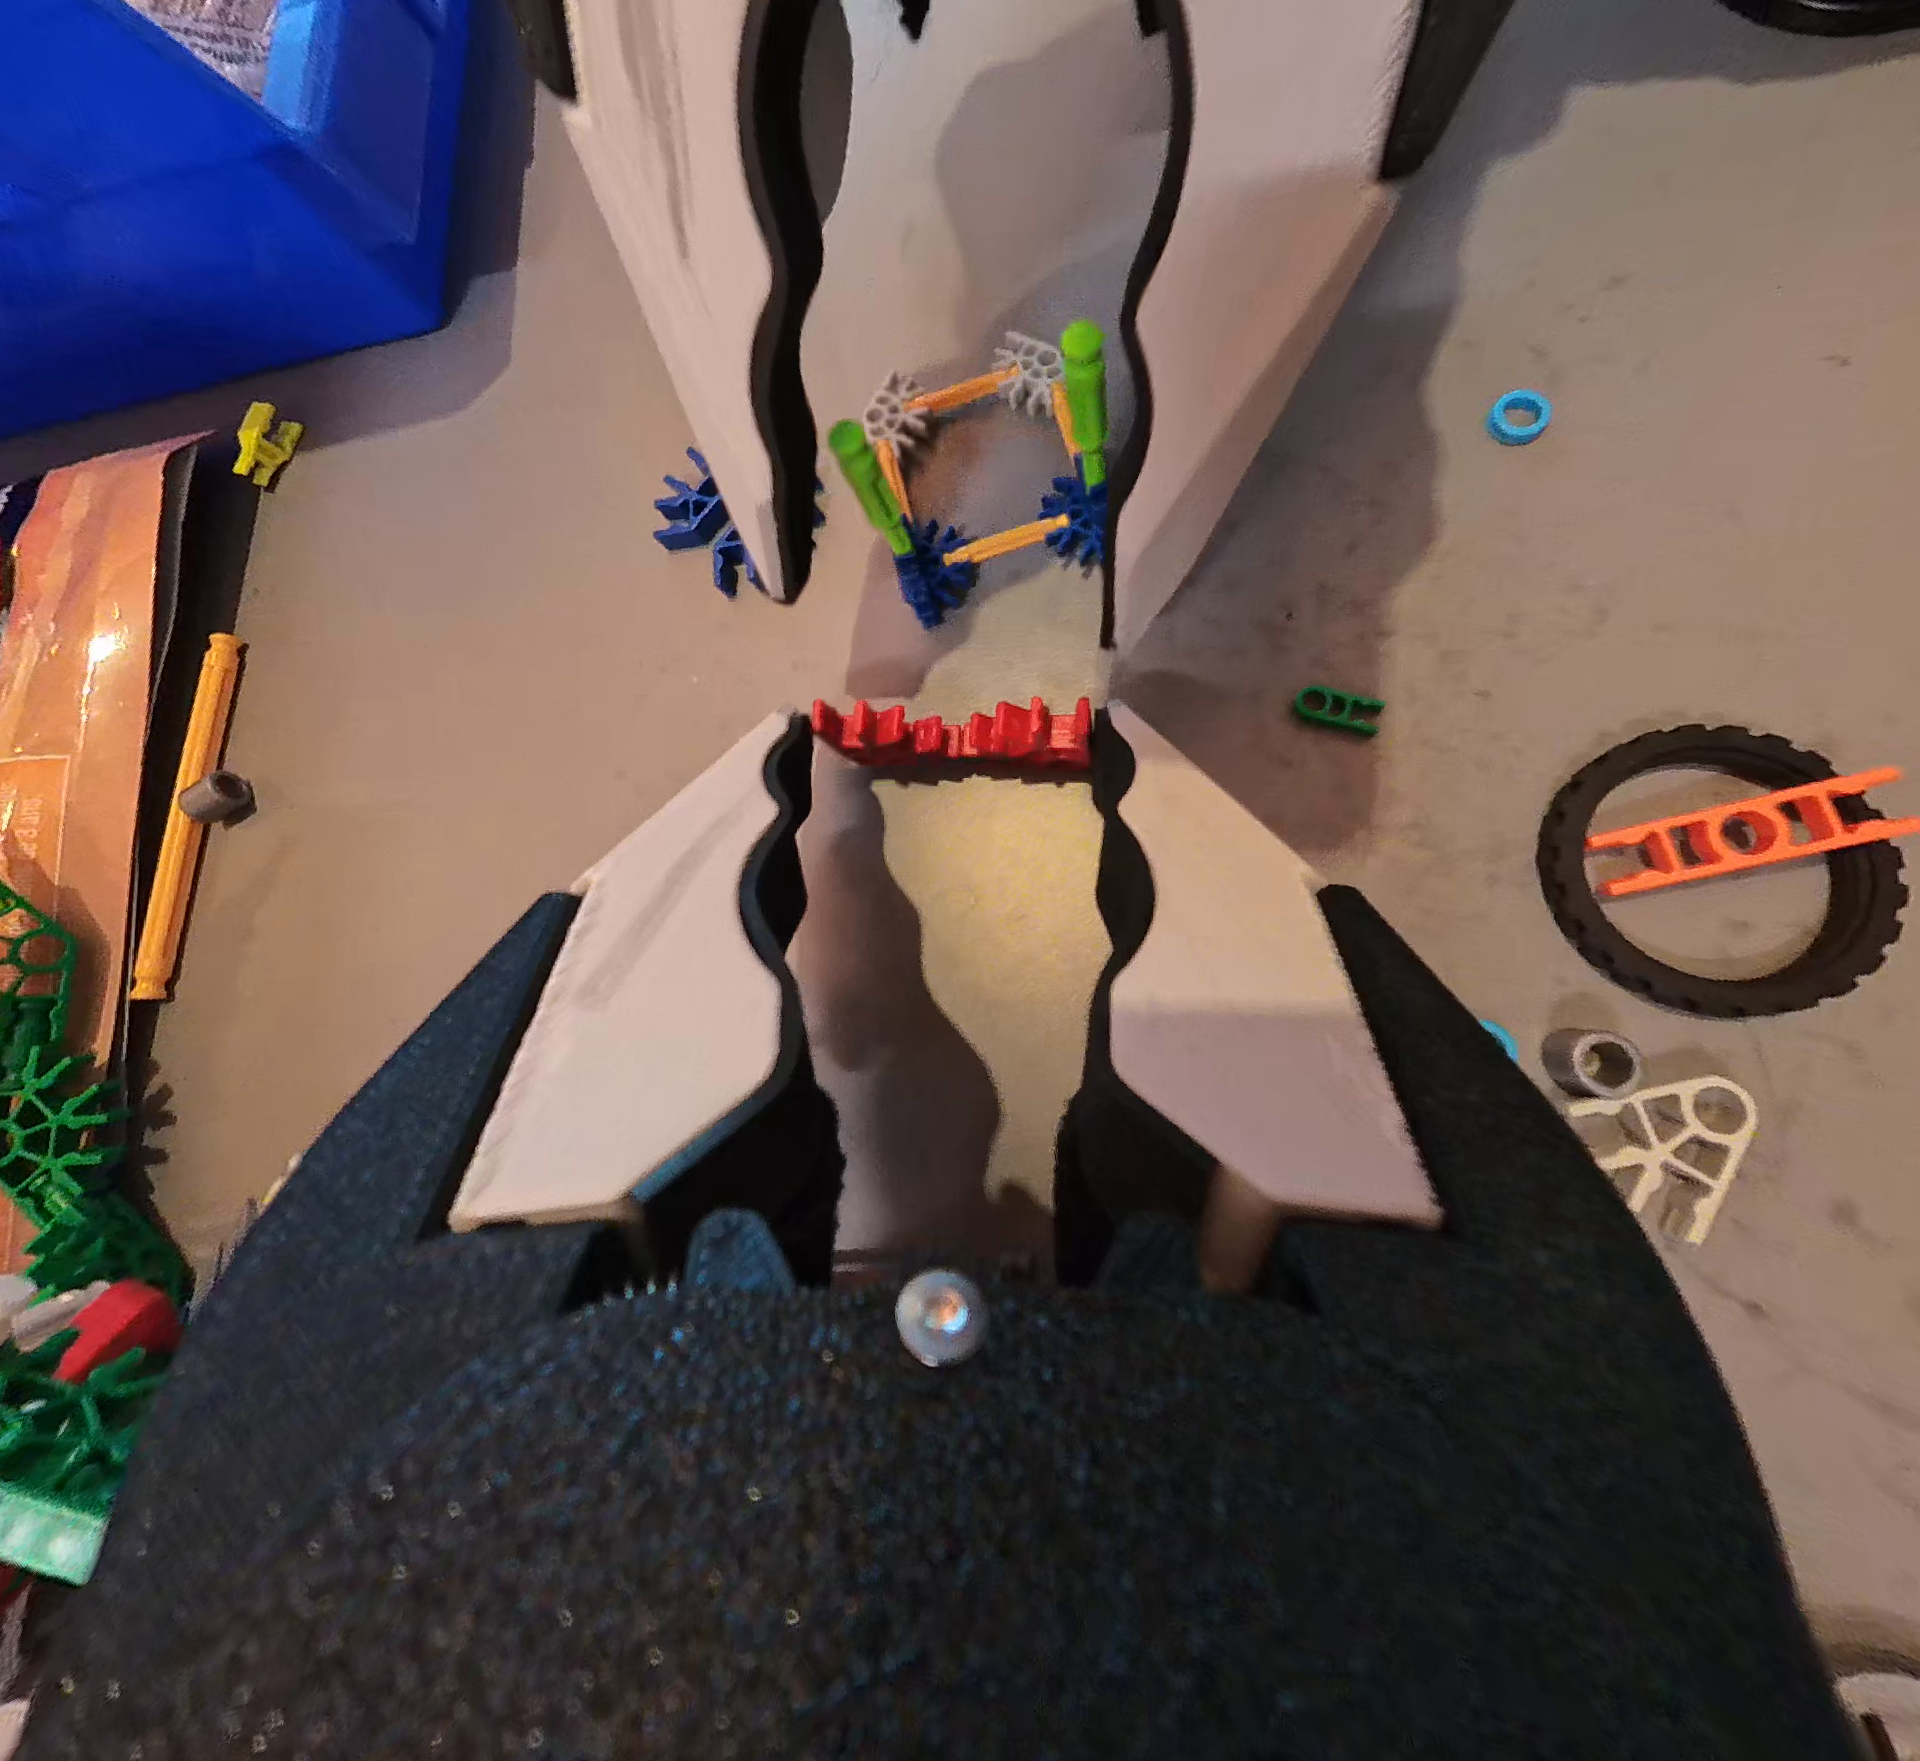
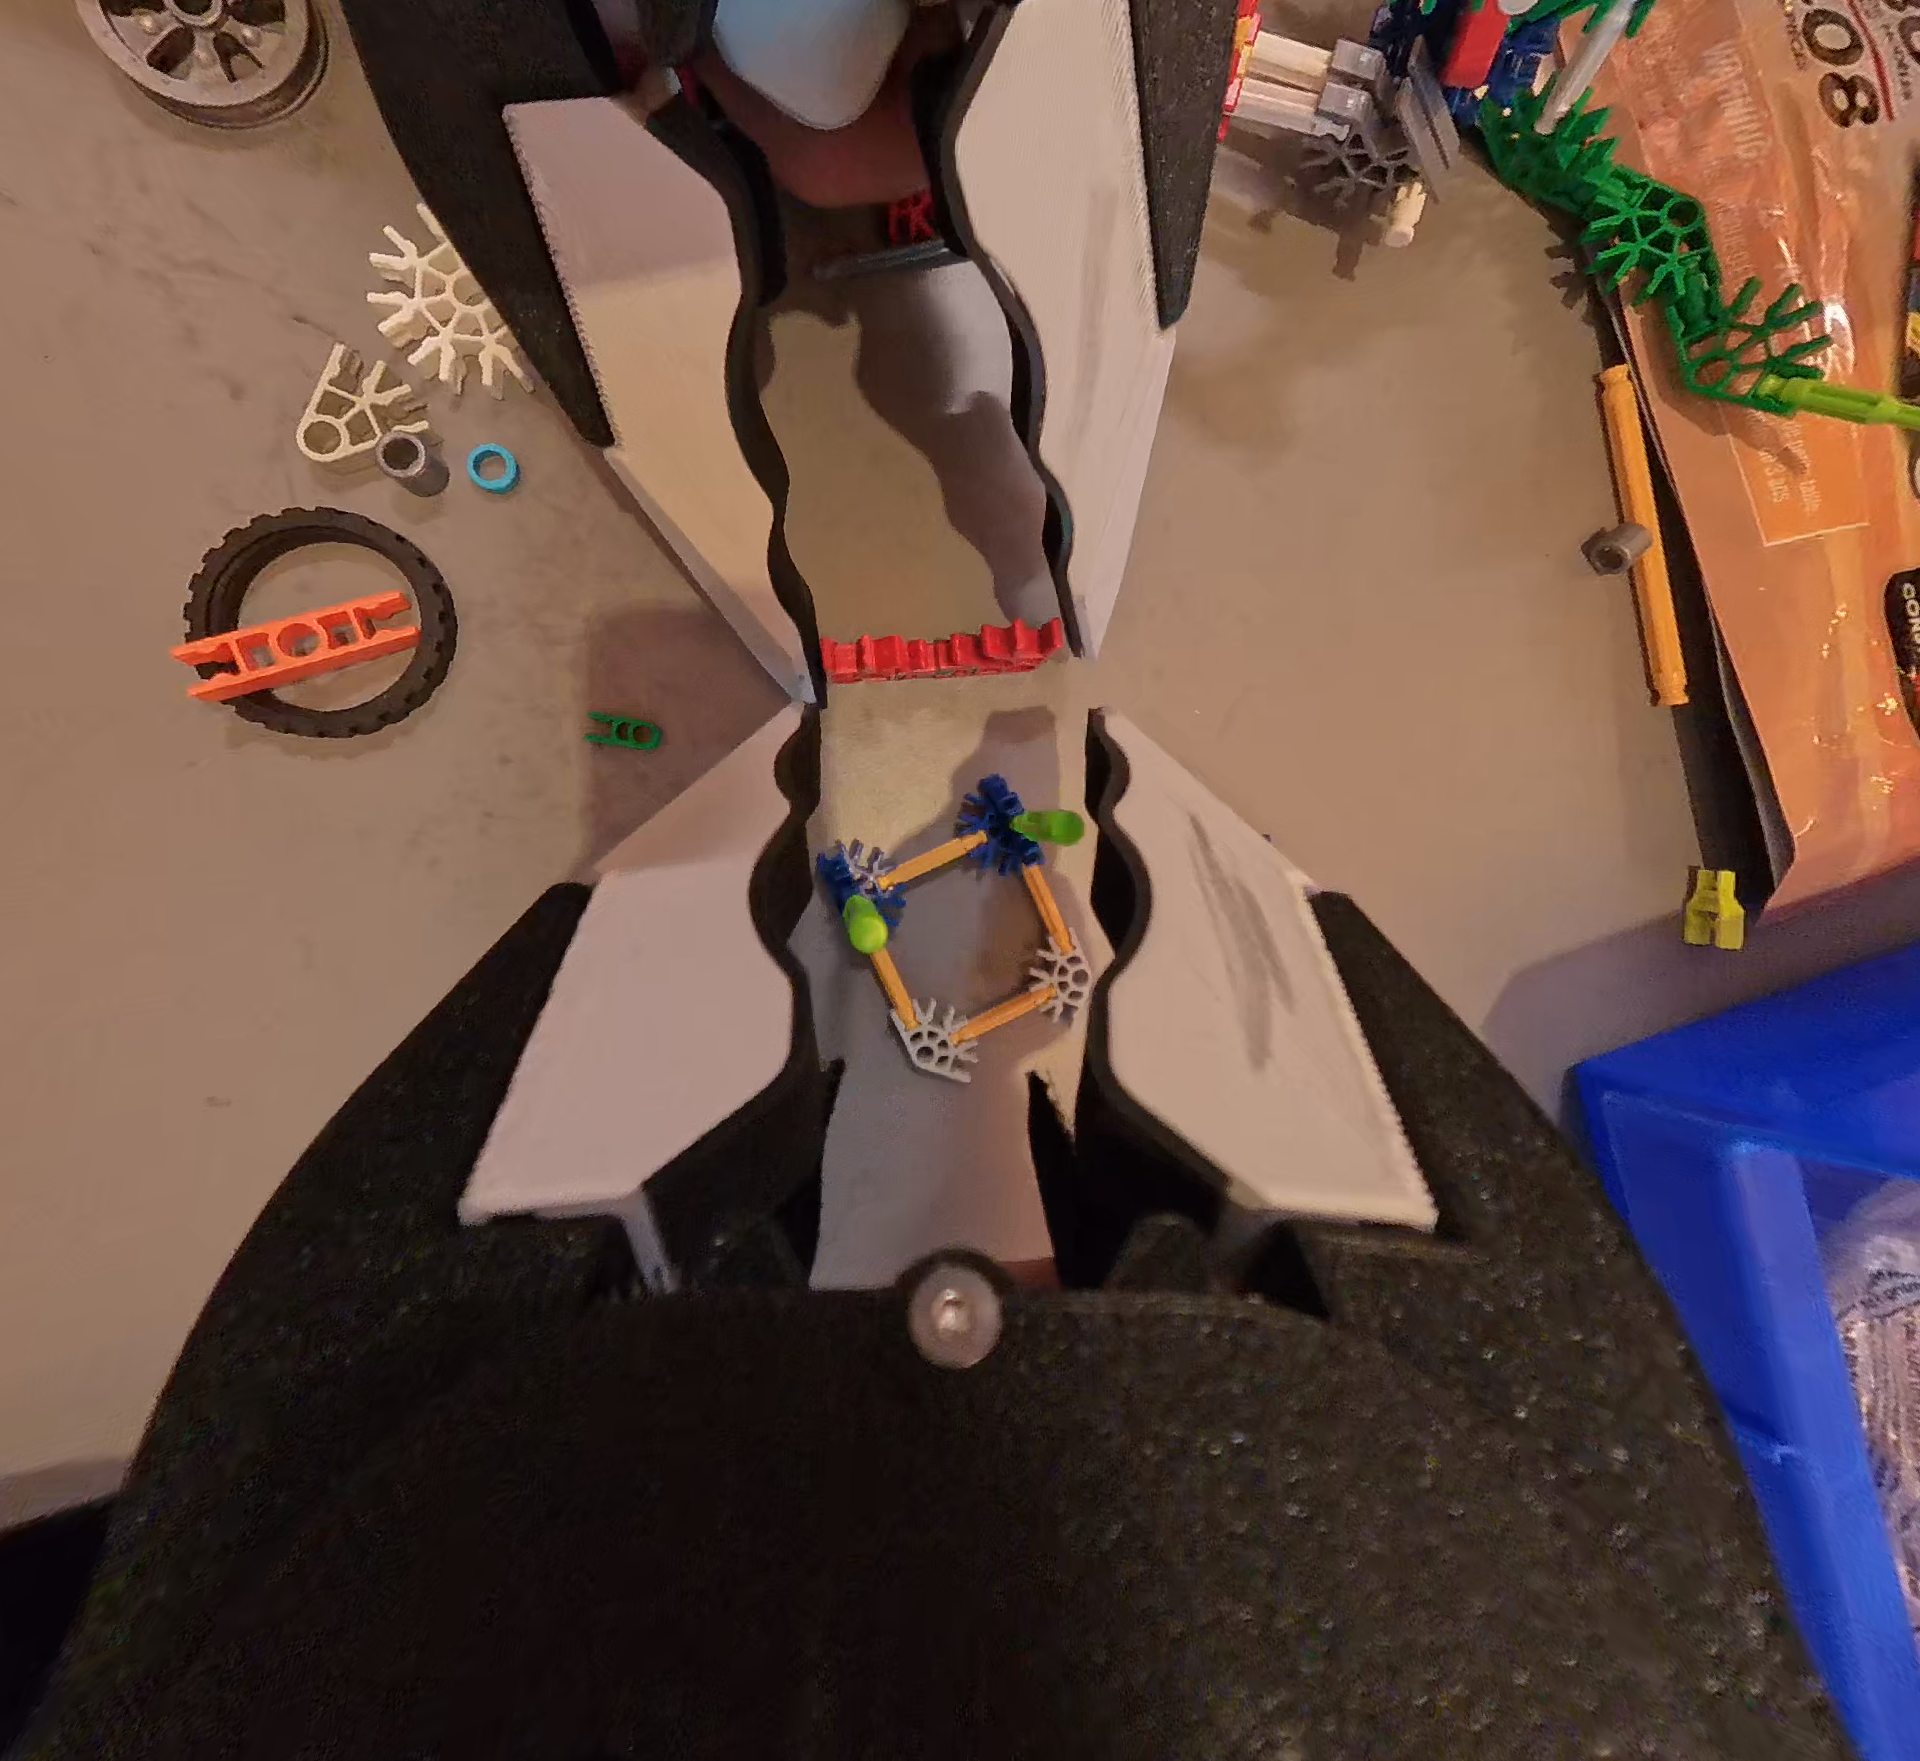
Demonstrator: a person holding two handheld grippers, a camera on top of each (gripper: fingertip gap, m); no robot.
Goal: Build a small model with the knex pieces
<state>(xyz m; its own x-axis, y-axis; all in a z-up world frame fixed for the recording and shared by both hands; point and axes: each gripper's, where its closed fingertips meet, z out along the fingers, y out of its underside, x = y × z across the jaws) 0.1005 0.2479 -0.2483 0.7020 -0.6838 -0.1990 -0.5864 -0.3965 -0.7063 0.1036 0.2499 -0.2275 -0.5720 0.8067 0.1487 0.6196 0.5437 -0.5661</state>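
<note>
A red notched connector [image 1: 951,732] spans crosswise between the fingertips of the left gripper [image 1: 951,724], which grasps it by its ends above the table [image 1: 1351,361]. Facing it tip to tip, the right gripper [image 2: 951,735] hangs released over a small square frame [image 2: 961,932] of yellow rods and blue and grey connectors. A black tyre [image 1: 1709,870] lies off right, a blue bin [image 1: 208,184] left.
</note>
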